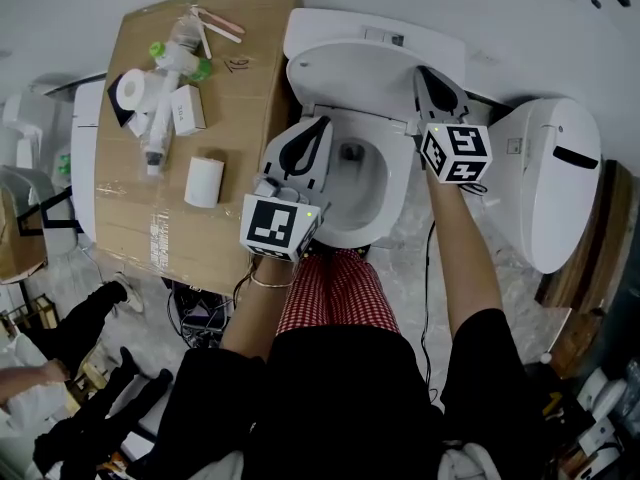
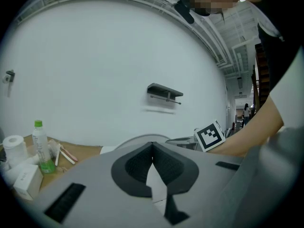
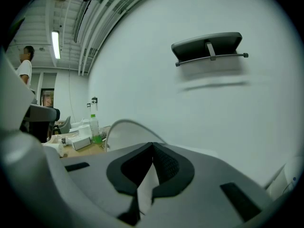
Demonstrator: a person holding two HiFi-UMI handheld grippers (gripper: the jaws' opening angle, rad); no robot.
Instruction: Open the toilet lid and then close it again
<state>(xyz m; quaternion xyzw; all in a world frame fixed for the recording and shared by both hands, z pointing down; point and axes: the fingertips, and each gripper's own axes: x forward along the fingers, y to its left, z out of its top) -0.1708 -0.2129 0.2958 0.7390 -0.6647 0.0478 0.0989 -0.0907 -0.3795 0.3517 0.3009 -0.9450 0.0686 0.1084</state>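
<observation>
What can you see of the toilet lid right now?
The toilet lid is a white, glossy, plastic-looking oval. It stands raised, tilted back toward the tank, leaving the bowl open. The right gripper, shut, points at its right edge; contact cannot be judged. The left gripper, shut, hangs lower over the seat.

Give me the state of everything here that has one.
Toilet lid: raised.
Left tongs: shut, empty.
Right tongs: shut, empty.
Second toilet: lid down.
Bottle: upright, green cap on.
</observation>
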